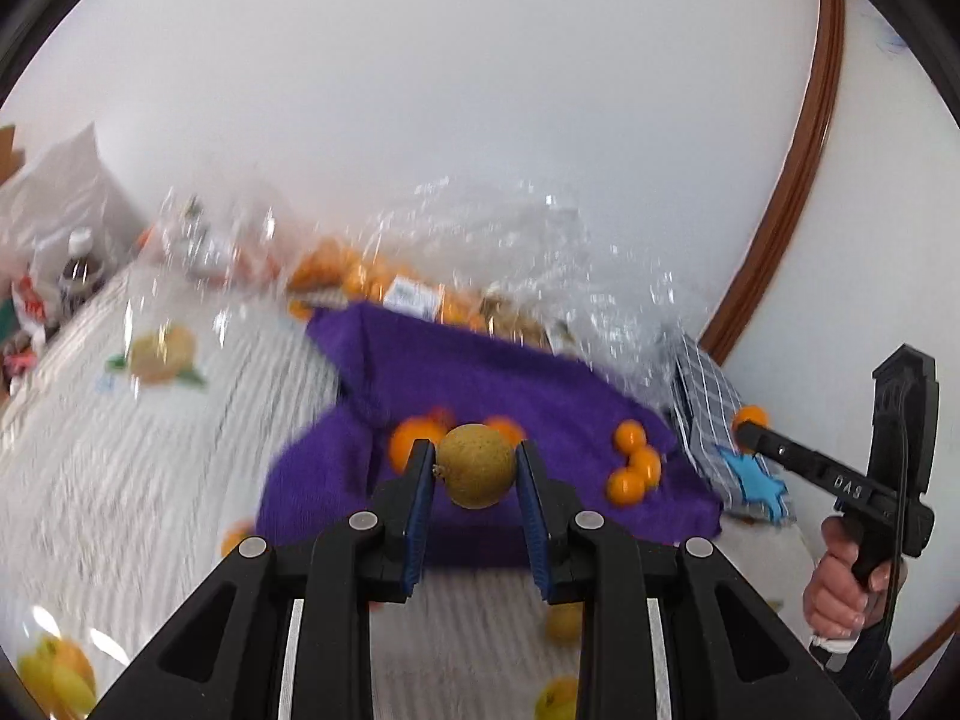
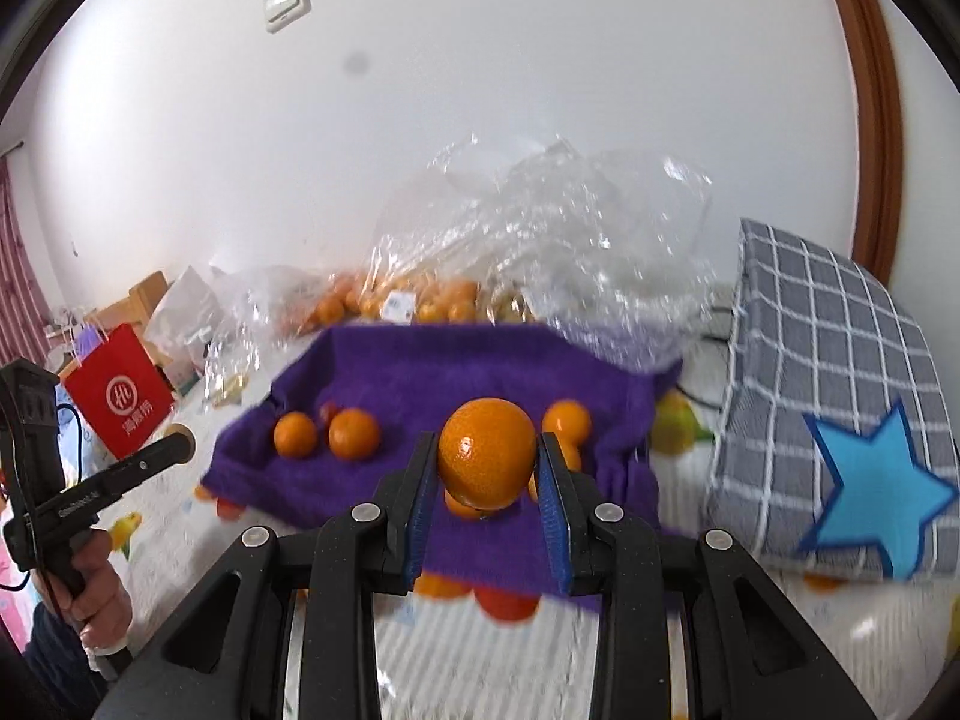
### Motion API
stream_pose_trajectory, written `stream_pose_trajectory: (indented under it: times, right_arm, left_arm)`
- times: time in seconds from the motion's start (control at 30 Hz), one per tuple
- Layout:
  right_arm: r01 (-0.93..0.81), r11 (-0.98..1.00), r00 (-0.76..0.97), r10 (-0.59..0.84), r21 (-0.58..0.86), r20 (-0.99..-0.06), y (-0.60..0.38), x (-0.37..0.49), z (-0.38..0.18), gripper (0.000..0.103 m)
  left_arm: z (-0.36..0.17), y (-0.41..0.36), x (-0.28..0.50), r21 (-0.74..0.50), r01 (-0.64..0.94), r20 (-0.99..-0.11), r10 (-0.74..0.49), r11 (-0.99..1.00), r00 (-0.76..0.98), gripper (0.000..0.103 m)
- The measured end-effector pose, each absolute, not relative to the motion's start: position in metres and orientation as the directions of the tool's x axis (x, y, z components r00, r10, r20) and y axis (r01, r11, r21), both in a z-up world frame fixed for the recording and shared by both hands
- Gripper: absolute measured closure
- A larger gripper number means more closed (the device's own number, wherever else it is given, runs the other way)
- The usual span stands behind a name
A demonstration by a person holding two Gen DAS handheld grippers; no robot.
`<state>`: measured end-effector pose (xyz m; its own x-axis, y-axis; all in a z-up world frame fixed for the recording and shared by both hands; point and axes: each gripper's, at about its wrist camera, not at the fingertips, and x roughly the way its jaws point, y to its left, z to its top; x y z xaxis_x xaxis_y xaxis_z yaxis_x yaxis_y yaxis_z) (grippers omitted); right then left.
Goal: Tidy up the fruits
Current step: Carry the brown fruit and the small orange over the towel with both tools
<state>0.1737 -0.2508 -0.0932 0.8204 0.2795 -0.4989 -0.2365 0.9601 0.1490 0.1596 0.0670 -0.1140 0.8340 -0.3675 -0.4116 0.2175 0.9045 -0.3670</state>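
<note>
My left gripper [image 1: 476, 468] is shut on a round yellow-brown fruit [image 1: 476, 465], held above the near edge of a purple towel [image 1: 492, 384]. My right gripper [image 2: 486, 468] is shut on an orange [image 2: 486, 453], held above the same towel [image 2: 432, 372]. Several small oranges lie on the towel: a cluster [image 1: 633, 462] at the right in the left wrist view, and two [image 2: 327, 433] at the left in the right wrist view. The right gripper also shows at the right edge of the left wrist view [image 1: 750, 420], with its orange; the left gripper shows at the left edge of the right wrist view [image 2: 180, 441].
Clear plastic bags [image 2: 540, 222] holding more oranges stand behind the towel. A grey checked cushion [image 2: 828, 396] with a blue star lies at the right. A red paper bag [image 2: 117, 390] stands at the left. Loose fruits [image 2: 504, 603] lie on the white fruit-print sheet [image 1: 180, 450].
</note>
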Motion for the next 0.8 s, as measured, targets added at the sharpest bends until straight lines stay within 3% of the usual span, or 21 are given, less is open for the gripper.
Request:
stream_pose_trajectory:
  times: [0.2, 0.53, 0.8]
  right_arm:
    - [-0.228, 0.959, 0.809, 0.282, 0.167, -0.515, -0.243, 0.222, -0.087, 0.071]
    - [-0.226, 0.959, 0.703, 0.283, 0.172, -0.652, -0.224, 0.279, -0.146, 0.071]
    - [-0.207, 0.965, 0.699, 0.261, 0.161, -0.666, -0.221, 0.286, -0.161, 0.071]
  left_arm:
    - [-0.095, 0.065, 0.212, -0.370, 0.178, -0.389, -0.327, 0.912, 0.861, 0.077]
    - [-0.135, 0.061, 0.253, -0.341, 0.112, -0.453, -0.268, 0.933, 0.850, 0.077]
    - [-0.148, 0.059, 0.262, -0.370, 0.128, -0.478, -0.306, 0.920, 0.823, 0.077]
